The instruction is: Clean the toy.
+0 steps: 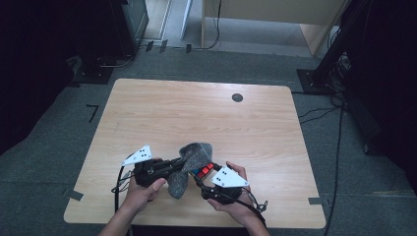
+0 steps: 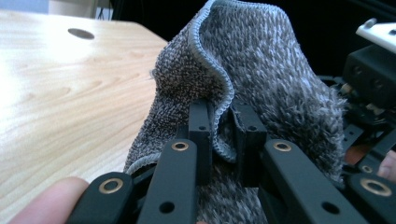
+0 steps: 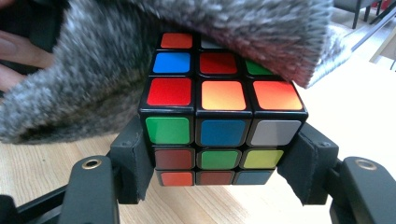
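Grey carpet surrounds a pale wood table (image 1: 196, 118), which sits mid-frame in the high view with a dark round hole (image 1: 237, 97) near its far edge. Low in that frame, just left of centre, the left hand (image 1: 140, 191) holds the left gripper (image 1: 183, 163), which points right toward a grey cloth (image 1: 189, 164). In the left gripper view the jaws are nearly closed, pinching a fold of the cloth's stitched hem between them (the fuzzy fabric rises above the jaws toward the top of the frame).

Lower right of centre in the high view, the right hand (image 1: 235, 199) holds the right gripper (image 1: 199, 179), aimed up-left at a cube (image 1: 204, 170) whose red and blue tiles peek out at the cloth's right edge. In the right gripper view the jaws stand wide, one pad pressed to each side of the cube, gripping it at the centre of the frame. The cloth drapes over the cube's top rear and hangs down its left side, touching it. A fingertip shows at the lower left of the left gripper view.
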